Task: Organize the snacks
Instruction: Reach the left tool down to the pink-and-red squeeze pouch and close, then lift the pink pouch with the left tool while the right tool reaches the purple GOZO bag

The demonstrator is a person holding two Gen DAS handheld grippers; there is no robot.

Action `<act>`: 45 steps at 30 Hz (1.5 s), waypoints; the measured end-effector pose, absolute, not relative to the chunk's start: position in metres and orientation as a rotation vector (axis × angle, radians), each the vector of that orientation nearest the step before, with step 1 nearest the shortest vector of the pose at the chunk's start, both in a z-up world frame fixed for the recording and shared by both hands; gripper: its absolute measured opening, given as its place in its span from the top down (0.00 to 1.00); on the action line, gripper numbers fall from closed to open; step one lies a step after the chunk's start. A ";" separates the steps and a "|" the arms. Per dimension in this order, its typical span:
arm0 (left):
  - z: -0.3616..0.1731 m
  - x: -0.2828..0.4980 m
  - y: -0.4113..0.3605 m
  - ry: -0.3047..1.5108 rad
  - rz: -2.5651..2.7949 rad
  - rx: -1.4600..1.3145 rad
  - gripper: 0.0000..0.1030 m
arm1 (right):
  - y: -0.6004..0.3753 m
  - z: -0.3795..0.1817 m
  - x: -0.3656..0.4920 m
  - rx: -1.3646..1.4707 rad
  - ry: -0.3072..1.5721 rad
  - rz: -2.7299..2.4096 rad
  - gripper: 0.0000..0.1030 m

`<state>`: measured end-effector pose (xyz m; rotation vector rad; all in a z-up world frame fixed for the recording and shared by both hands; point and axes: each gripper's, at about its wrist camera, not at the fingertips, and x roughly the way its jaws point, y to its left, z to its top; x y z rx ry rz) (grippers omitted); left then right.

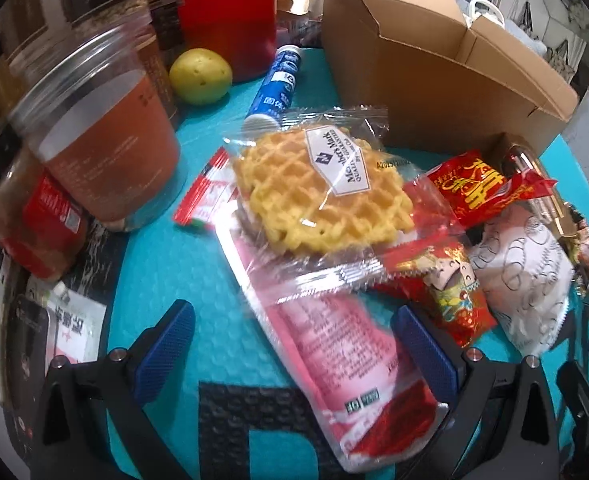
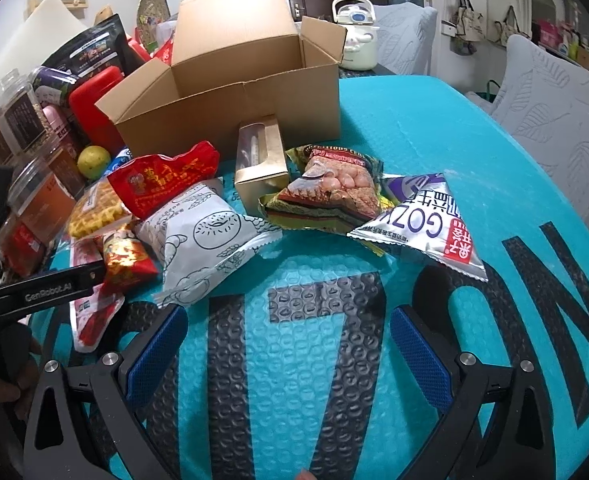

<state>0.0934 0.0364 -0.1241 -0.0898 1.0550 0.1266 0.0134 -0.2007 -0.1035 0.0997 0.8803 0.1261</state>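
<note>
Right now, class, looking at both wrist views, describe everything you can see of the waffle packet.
The waffle packet is a clear, crinkly plastic wrapper with crimped ends, holding a golden grid-patterned waffle. A white label with dark print sits on top. It appears sealed and lies roughly flat on the heap, resting on a pink and white packet. Its right edge overlaps a red packet. The open left gripper is close to it but not touching. In the right wrist view only part of it shows.

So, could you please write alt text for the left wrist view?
The open left gripper straddles a pink snack packet on a teal bubble mat; a wrapped waffle overlaps it, before an open cardboard box.
</note>
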 end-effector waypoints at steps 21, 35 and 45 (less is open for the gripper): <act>-0.098 0.038 0.010 0.926 -0.067 -0.002 0.83 | -0.217 -0.101 0.000 0.104 0.861 0.095 0.00; -0.104 0.033 0.006 1.050 -0.026 -0.007 0.70 | -0.229 -0.101 -0.013 0.108 0.856 0.073 0.00; -0.098 0.003 0.001 1.095 -0.062 -0.025 0.70 | -0.231 -0.099 -0.018 0.127 0.851 0.090 0.00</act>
